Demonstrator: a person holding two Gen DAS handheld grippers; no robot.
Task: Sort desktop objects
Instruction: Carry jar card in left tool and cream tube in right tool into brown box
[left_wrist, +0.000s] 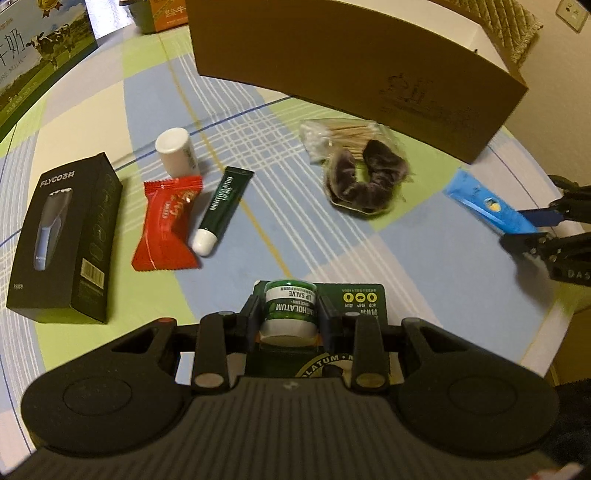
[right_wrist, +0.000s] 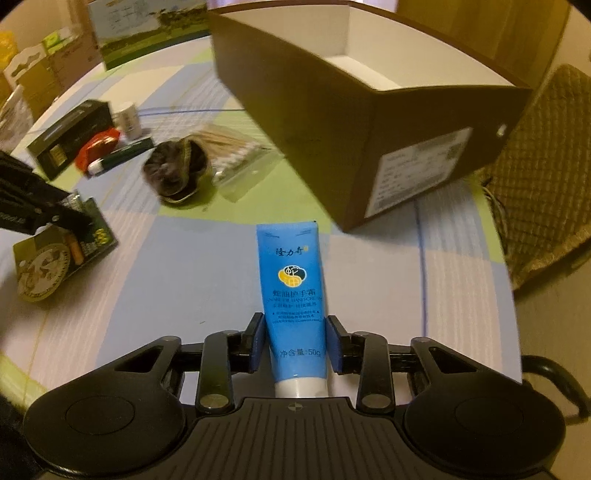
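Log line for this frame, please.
left gripper: shut on lip salve pack | right gripper: shut on hand cream tube | brown box: open

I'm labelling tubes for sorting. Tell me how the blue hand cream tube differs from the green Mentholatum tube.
The blue hand cream tube is wider and bright blue; the green Mentholatum tube is slim and dark green. The blue one sits between the right gripper's jaws; the green one lies free on the tablecloth beside a red packet. Both have white caps.
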